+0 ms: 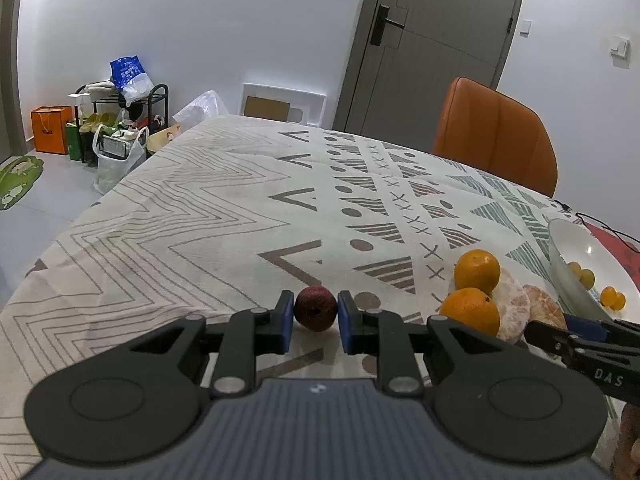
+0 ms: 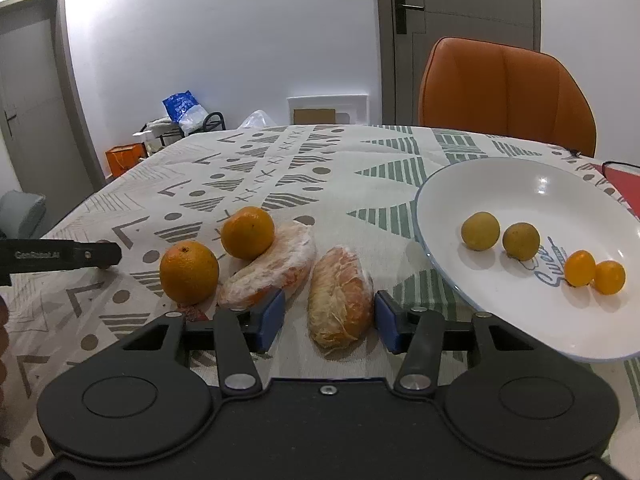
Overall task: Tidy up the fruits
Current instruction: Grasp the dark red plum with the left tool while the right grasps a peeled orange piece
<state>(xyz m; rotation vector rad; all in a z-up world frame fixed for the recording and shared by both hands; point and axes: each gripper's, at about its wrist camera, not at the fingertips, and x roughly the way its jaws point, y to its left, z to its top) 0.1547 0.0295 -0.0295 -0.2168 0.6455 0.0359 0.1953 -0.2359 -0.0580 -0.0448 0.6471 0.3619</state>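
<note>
- Left gripper [image 1: 316, 312]: jaws clamped on a small dark red fruit [image 1: 315, 309], both blue pads against its sides, the fruit resting on the tablecloth [image 1: 180, 200]. Risk: a round, hard-looking fruit held near the pad tips could squirt forward on lifting if the pads sit off its widest line.
- Right gripper [image 2: 330, 312]: jaws apart, straddling a peeled citrus segment [image 2: 340, 300] that lies on the cloth; the right pad looks at or very near its side, the left pad stands clear. Risk: soft flesh may crush or tear under a firm squeeze (juice on the cloth would follow).
- Second peeled segment [image 2: 272, 268]: just beside the left pad of the right gripper, possibly touching it. Risk: closing could drag or pinch it along with the first.
- Two oranges [image 2: 189, 272]: one on the cloth, the other leaning on the second segment. Risk: if that segment shifts, the leaning orange could roll off across the table.
- White plate [image 2: 520, 184]: on the table to the right, holding four small round fruits; its near rim is close to the right gripper's outer side. Risk: a sideways swing could clip the rim and scatter the contents.
- Grippers' spacing: near each other. Risk: collision if both lift toward the plate together.
</note>
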